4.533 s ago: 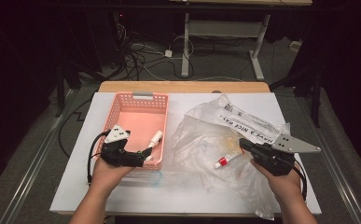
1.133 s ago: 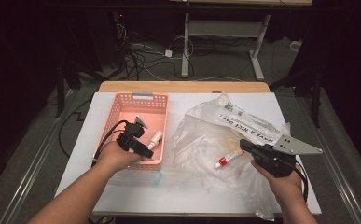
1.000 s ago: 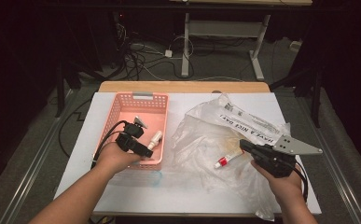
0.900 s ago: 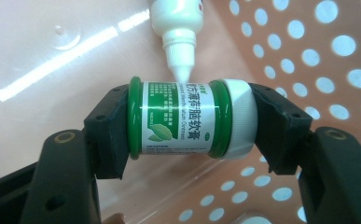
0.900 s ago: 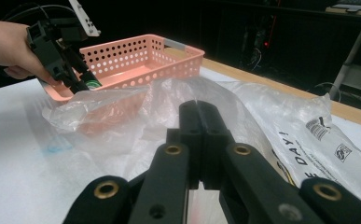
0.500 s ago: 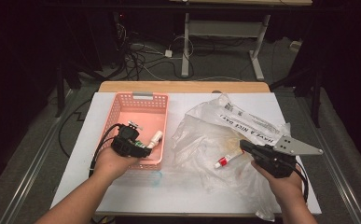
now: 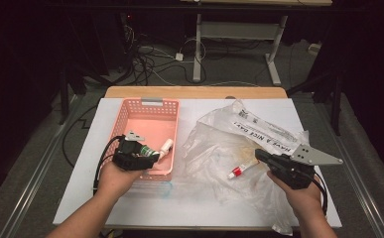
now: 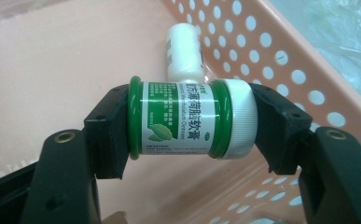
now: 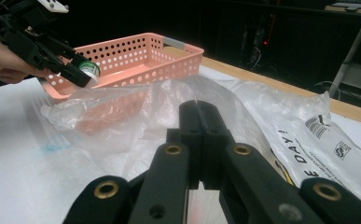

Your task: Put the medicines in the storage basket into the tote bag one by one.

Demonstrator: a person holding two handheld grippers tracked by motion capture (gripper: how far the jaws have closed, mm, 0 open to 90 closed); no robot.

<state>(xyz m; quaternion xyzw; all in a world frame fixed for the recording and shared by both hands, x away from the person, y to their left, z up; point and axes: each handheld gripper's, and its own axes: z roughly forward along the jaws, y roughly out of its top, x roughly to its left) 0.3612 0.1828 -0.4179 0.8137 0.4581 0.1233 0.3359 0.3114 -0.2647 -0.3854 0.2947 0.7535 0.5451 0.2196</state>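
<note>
Left gripper (image 8: 187,126) clamps a green ointment jar (image 8: 190,117) over the pink basket (image 7: 145,119), white tube (image 8: 183,51) at twelve o'clock; right gripper (image 9: 199,116), jaws together, rests on the plastic bag (image 7: 229,144).

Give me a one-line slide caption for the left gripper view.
Left gripper clamps a green ointment jar end to end over the pink basket, a white tube lying behind it.

Overhead, plus two close views sharing basket (image 7: 150,130)

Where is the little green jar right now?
The green jar is clamped end to end between the left gripper's fingers, over the near right corner of the pink basket, just in front of a white tube.
</note>
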